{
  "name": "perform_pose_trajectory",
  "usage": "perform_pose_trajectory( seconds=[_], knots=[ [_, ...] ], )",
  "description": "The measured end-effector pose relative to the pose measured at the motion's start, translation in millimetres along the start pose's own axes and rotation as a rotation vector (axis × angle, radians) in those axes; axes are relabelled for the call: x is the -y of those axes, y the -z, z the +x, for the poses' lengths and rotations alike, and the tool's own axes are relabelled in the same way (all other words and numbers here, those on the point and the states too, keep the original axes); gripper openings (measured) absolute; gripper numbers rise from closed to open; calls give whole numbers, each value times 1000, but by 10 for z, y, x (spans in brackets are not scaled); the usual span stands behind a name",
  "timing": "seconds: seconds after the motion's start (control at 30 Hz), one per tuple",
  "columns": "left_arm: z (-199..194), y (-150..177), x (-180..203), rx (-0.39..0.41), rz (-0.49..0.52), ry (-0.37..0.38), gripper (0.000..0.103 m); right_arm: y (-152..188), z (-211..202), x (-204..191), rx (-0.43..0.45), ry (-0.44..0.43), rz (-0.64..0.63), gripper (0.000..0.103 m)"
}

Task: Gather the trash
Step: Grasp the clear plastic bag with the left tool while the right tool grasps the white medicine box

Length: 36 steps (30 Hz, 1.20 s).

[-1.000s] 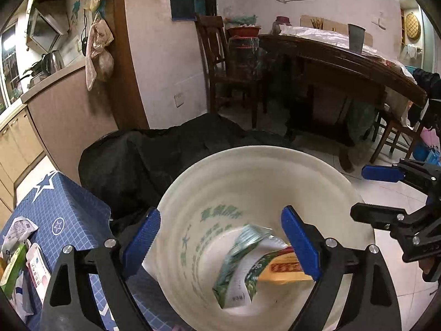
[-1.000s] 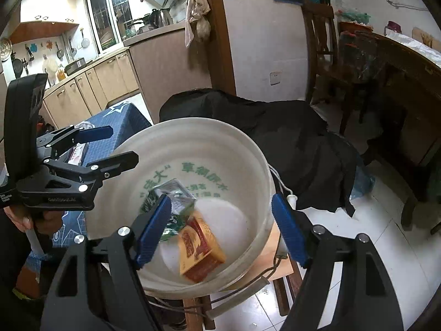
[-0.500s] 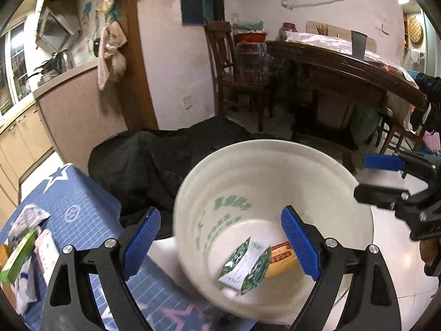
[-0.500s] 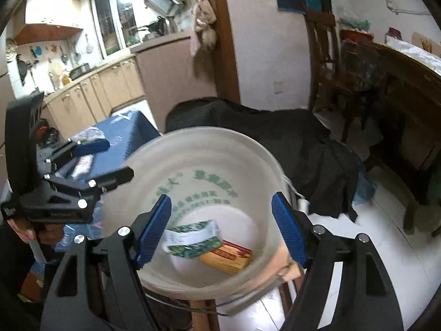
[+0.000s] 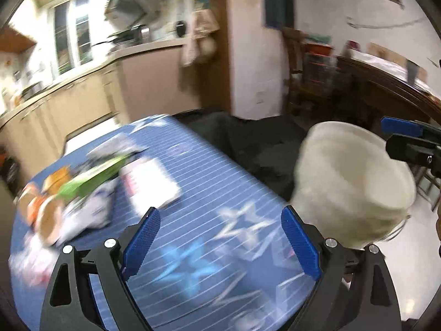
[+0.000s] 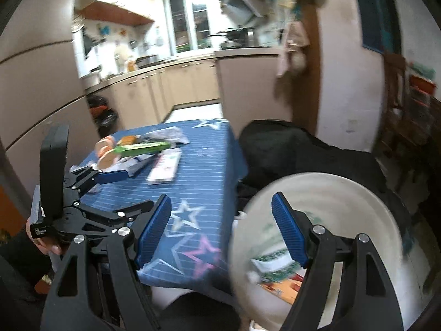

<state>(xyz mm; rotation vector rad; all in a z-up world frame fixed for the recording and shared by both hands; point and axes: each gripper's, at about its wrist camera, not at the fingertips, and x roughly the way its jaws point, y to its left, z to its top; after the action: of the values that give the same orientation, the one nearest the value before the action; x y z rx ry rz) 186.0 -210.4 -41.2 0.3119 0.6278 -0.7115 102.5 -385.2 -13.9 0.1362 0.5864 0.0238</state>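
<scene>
My left gripper (image 5: 220,231) is open and empty over the blue star-patterned tablecloth (image 5: 209,176). Ahead of it to the left lies a blurred pile of trash: a green box (image 5: 91,176), a flat white packet (image 5: 151,184) and orange round pieces (image 5: 49,215). My right gripper (image 6: 220,215) is also open and empty, hanging between the table edge and the white bucket (image 6: 344,215). A green-and-white packet (image 6: 275,262) and an orange box (image 6: 284,287) lie in the bucket. In the right wrist view the left gripper (image 6: 126,193) shows at the left, held in a hand.
A black cloth (image 6: 289,151) is draped behind the bucket, beside the table's right edge. Kitchen cabinets (image 6: 165,88) stand beyond the table. A dark wooden table and chair (image 5: 308,82) are at the back right. White floor tiles (image 5: 413,270) show to the right of the bucket.
Both views have swung left, away from the bucket and onto the blue table. The bucket, once centred between the fingers, now sits at the right. Both grippers stayed open.
</scene>
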Motion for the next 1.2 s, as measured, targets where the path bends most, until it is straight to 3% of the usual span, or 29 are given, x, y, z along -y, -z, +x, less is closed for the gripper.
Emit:
perform_pose_trajectory(
  seconds=[0.23,0.47,0.53,0.7,0.73,0.8,0.87,0.97,1.2],
  knots=[
    [-522,488,-1012,9,-157,-223,91,-13,727,-490,-98,-108,-15,72],
    [-933,627,-1931,80,-353,-401,96,-38,1305,-766,-178,-142,-5,72],
    [-887,647,-2074,77,-371,-405,98,-65,1416,-824,-183,-152,-2,72],
    [-516,755,-2241,-18,-357,-400,96,-168,1738,-910,-192,-115,-9,74],
    [-432,794,-2268,-40,-362,-381,90,-192,1846,-927,-205,-101,-16,74],
    [-333,878,-2344,-68,-401,-345,61,-227,1998,-952,-224,-85,-26,74],
    [-340,976,-2398,-53,-457,-258,44,-274,2189,-985,-250,-68,-39,77],
    [-358,991,-2385,-37,-457,-255,39,-348,2430,-1042,-285,-41,-40,91],
    [-436,1056,-2376,-23,-466,-239,33,-409,2888,-1156,-373,15,-77,91]
  ],
)
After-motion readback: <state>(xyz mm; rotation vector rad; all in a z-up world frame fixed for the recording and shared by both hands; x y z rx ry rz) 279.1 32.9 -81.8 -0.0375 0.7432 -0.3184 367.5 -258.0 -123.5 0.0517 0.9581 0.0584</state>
